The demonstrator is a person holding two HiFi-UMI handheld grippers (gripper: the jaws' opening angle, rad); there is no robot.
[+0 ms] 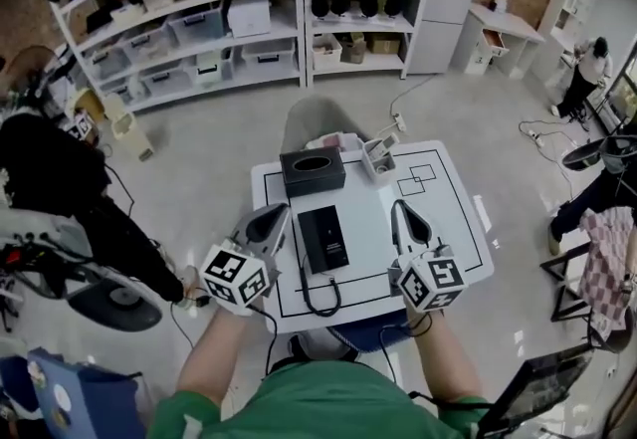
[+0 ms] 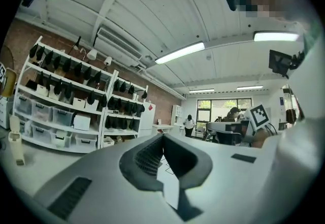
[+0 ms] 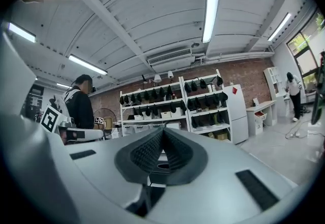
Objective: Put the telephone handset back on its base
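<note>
A black telephone point(image 1: 323, 238) lies in the middle of the white table point(image 1: 453, 218), its curled cord point(image 1: 320, 300) looping toward the near edge. From this height I cannot tell the handset apart from the base. My left gripper point(image 1: 280, 214) is held above the table just left of the phone, jaws together and nothing in them. My right gripper point(image 1: 399, 207) is just right of the phone, also shut and empty. Both gripper views look level across the room over closed jaws, the left gripper point(image 2: 162, 137) and the right gripper point(image 3: 162, 129); neither shows the phone.
At the table's far edge stand a black tissue box point(image 1: 313, 171) and a small grey holder point(image 1: 379, 158), with a grey chair point(image 1: 317, 123) behind. White shelves point(image 1: 199, 19) line the back wall. A person in black point(image 1: 45, 168) is at the left, another person point(image 1: 597, 198) at the right.
</note>
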